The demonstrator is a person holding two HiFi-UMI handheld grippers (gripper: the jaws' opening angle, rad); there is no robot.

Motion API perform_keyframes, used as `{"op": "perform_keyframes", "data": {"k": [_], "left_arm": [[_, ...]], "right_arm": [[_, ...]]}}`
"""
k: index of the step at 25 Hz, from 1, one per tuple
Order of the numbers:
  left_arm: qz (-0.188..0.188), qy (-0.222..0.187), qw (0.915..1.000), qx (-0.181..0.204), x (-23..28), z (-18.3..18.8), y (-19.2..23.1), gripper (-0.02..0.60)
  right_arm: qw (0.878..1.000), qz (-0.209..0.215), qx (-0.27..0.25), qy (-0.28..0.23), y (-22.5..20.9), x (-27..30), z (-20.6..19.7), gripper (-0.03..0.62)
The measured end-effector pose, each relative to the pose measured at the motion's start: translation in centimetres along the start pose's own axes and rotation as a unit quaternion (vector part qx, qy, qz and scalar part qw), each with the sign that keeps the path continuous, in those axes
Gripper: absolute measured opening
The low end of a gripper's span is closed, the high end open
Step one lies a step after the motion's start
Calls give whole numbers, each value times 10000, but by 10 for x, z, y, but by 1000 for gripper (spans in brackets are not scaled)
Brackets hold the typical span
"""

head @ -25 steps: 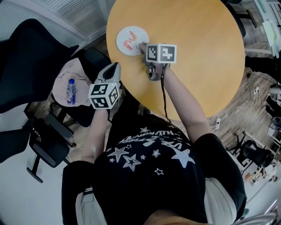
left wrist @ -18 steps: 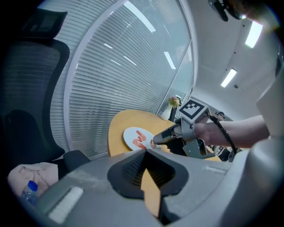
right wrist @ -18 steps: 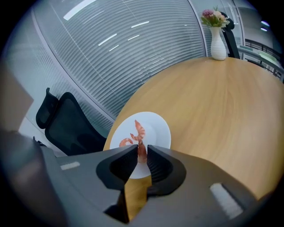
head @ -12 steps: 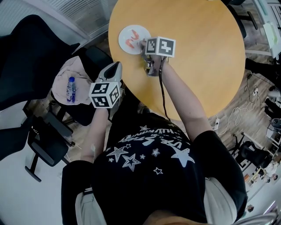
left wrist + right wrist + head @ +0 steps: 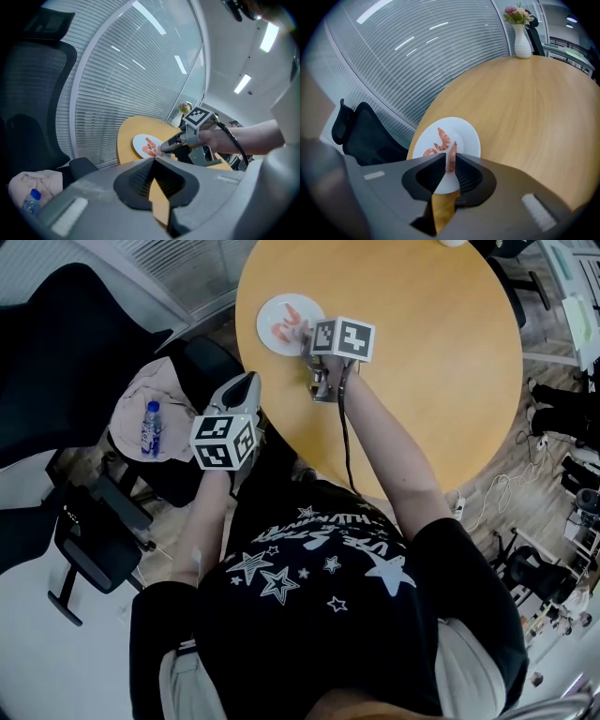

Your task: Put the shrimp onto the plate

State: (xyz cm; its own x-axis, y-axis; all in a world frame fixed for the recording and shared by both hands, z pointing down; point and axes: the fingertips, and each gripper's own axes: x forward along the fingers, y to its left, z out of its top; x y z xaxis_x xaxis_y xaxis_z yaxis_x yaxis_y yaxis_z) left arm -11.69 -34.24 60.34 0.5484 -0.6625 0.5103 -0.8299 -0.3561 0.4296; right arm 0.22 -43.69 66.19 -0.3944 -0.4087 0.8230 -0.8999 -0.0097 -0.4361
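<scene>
Two glossy, pink, curled shrimps (image 5: 442, 139) already lie on the small round white plate (image 5: 467, 132) at the far left edge of the smooth round wooden table (image 5: 525, 108). The right gripper (image 5: 450, 161) is closing its dark ribbed jaws on a third pink shrimp (image 5: 452, 151), held upright just above the plate's near rim; setting it down remains. The left gripper (image 5: 154, 161) hangs closed and empty, off the table's near left edge.

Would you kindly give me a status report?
Right hand-held gripper closing on a shrimp over the plate. Left hand-held gripper shut, empty. Two other shrimp already plated; no obstruction.
</scene>
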Motion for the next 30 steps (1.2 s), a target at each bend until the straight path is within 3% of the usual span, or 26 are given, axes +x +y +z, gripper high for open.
{"op": "perform_keyframes", "data": {"k": [4,6,20,30], "left_arm": [[9,-8,10000,26,-1,1,0,2],[10,-28,10000,46,-2,2,-1,2],[9,-451,9984,333,-16,33,-33,2],[55,-781,9950,627,-46,49,-81,2]], "right_arm": [[9999,82,-4,-124,1,-7,4,74],[9997,154,0,-180,2,-14,5,107],[9929,770,97,-904,-2,-92,16,106],[9726,1423,-877,-1613,19,-171,11,106]]}}
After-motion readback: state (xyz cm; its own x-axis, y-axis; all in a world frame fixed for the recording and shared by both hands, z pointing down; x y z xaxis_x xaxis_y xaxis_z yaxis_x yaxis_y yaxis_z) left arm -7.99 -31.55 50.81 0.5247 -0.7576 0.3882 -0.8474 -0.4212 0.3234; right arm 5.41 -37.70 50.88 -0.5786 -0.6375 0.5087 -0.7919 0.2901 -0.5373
